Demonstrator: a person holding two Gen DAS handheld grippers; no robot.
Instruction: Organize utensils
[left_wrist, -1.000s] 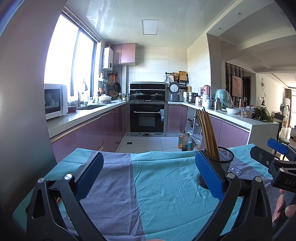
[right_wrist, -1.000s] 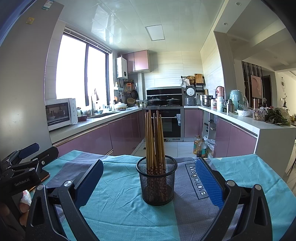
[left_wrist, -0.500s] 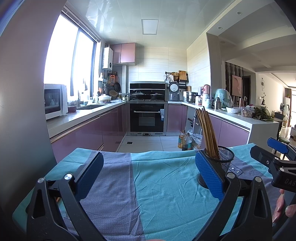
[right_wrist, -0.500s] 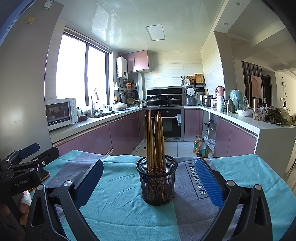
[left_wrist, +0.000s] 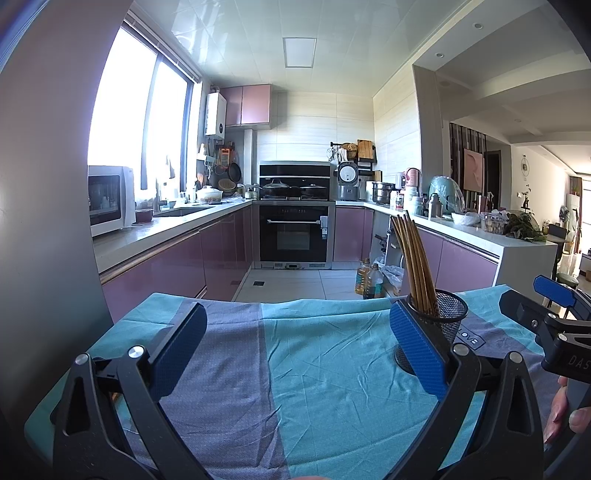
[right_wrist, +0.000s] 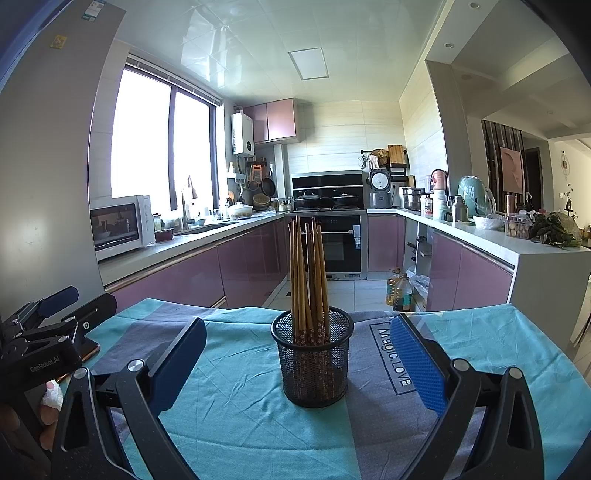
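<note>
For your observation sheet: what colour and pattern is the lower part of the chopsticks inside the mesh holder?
Dark reddish-brown with small pale flower-like marks on the chopsticks, seen best in the right wrist view.

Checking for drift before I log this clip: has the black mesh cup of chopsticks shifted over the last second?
No. In the right wrist view the black mesh cup sits just left of the "Magic.LOVE" print on the cloth, as before.

Left gripper (left_wrist: 295, 350), right gripper (right_wrist: 299, 354): both agape.

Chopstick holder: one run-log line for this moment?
left tongs open, empty | right tongs open, empty | chopsticks upright in mesh holder | nothing gripped
</note>
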